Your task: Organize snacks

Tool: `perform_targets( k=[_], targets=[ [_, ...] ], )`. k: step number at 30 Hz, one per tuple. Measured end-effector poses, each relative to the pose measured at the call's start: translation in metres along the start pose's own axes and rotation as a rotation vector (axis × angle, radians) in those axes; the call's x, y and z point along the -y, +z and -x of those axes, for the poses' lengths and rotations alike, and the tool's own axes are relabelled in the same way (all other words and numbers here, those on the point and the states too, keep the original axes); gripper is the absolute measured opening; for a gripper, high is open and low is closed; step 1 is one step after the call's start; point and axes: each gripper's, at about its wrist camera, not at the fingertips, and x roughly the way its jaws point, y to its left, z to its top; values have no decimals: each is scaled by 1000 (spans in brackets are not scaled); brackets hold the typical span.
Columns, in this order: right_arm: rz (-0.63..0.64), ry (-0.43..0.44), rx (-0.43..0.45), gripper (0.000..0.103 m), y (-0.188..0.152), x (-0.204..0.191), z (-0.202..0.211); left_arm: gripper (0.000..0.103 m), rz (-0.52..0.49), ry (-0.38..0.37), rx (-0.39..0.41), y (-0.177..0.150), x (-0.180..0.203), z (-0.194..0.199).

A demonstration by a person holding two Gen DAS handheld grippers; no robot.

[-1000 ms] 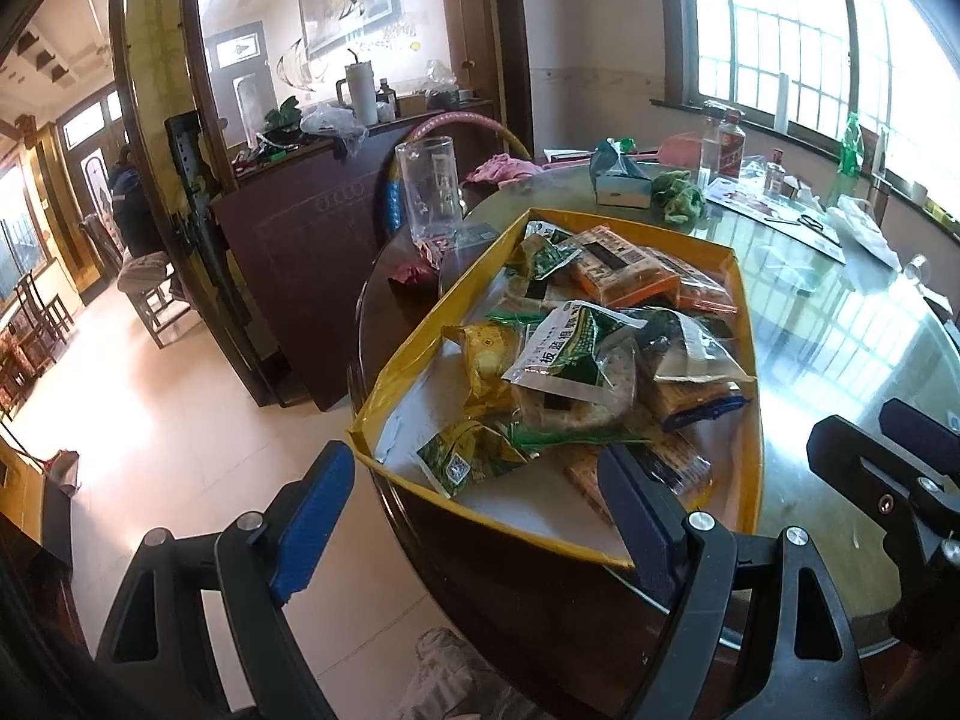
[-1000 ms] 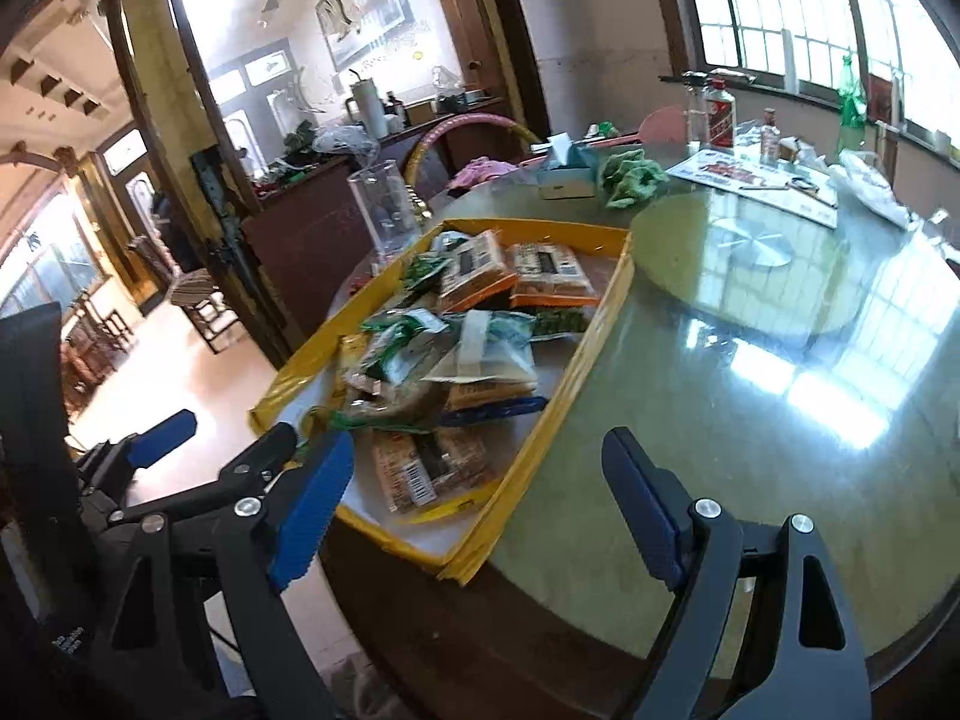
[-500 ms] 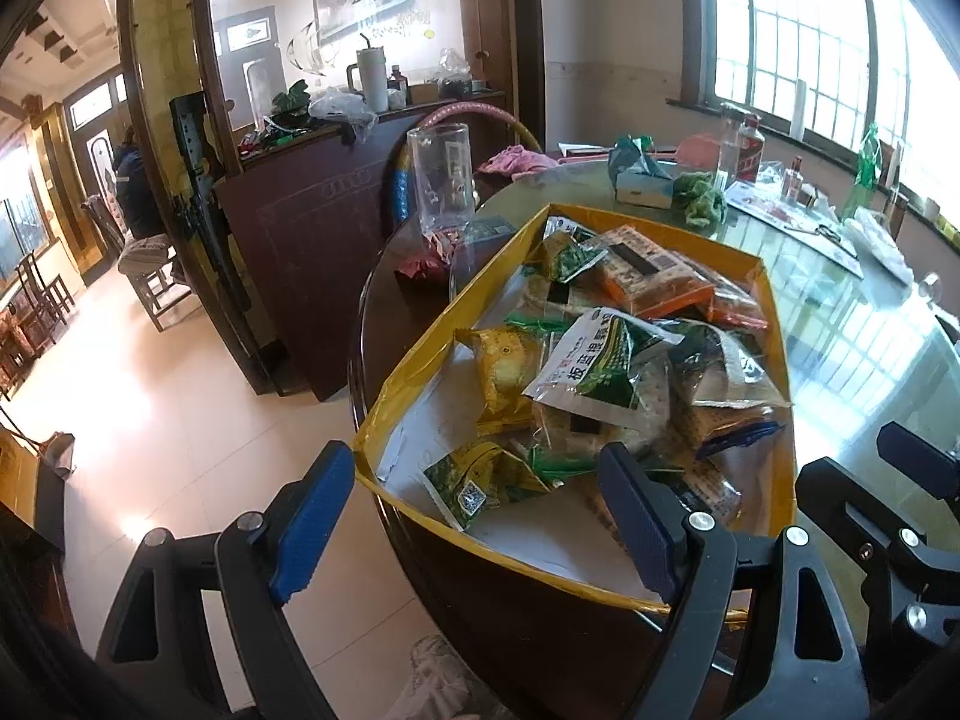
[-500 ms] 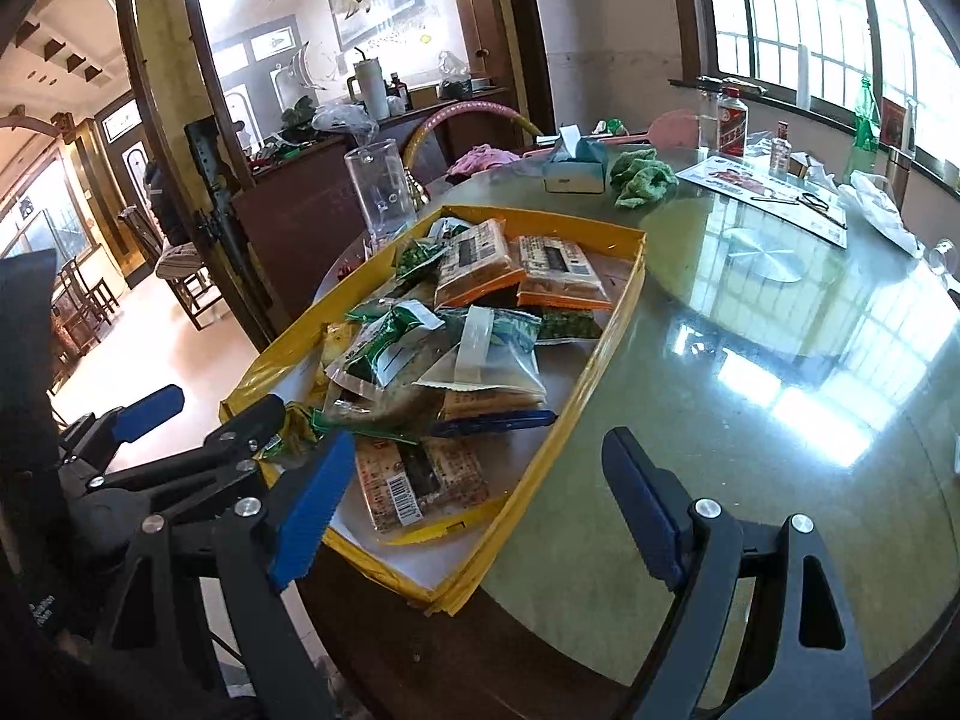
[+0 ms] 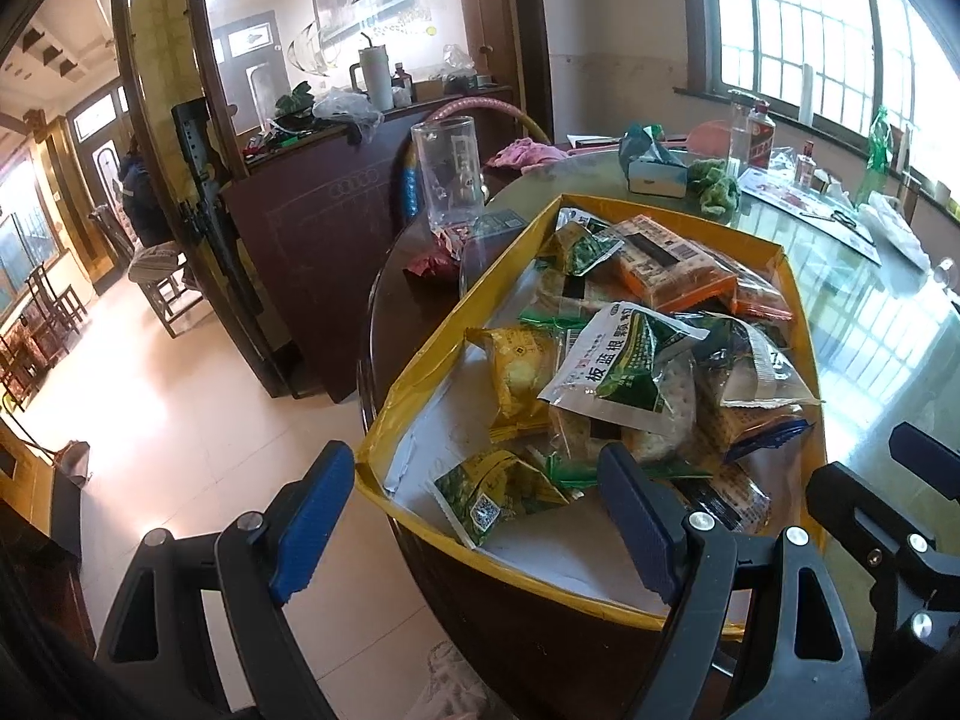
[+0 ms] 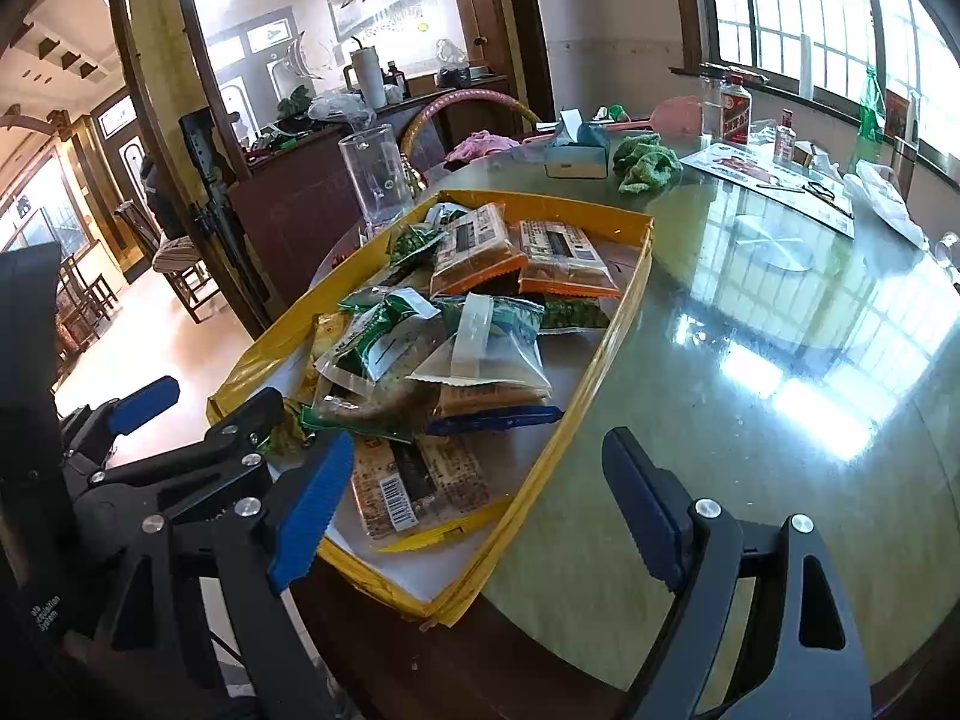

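**Both claws wide, snacks ahead**

My left gripper [image 5: 474, 534] stands wide open with nothing between its blue pads; my right gripper [image 6: 474, 510] gapes likewise, empty. Just beyond both sits the yellow tray [image 6: 624, 312] at the near edge of the glass-topped table [image 6: 780, 372]; the snack packets [image 6: 456, 336] lie heaped inside it; a clear glass pitcher [image 5: 450, 174] stands past its far left corner.

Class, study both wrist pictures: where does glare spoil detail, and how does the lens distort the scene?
Left wrist view: the window is blown out to white, and the door frame bows with the fisheye. Right wrist view: window light mirrors off the glass tabletop in bright patches that hide its surface; the yellow tray stays readable, and the corners darken.
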Motion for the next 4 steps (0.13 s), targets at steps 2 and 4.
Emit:
perform_targets(
  k=[2,4],
  targets=[
    [-7,2,-1,85,0,2,-1,83,-15,-3,12,0,2,2],
    [-7,-1,-2,85,0,3,-1,83,-17,8,29,-1,4,4]
  ],
)
